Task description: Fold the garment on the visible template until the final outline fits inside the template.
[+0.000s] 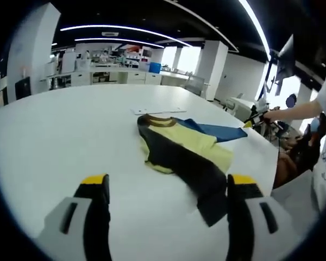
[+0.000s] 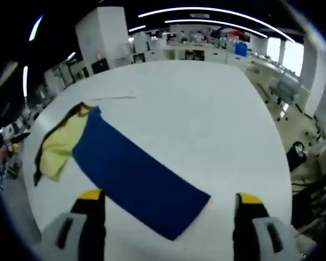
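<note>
The garment lies rumpled near the far edge of the white counter, and both grippers hover above it with fingers spread wide, holding nothing: the left gripper over the dark sleeve end, the right gripper over the blue panel. The risk, I'd say, is pinching one layer and dragging the whole heap crooked (the cloth looks thin and limp). It is soft fabric, pale yellow, dark and blue, with a brownish collar; the blue part lies flat, a long slanted rectangle.
</note>
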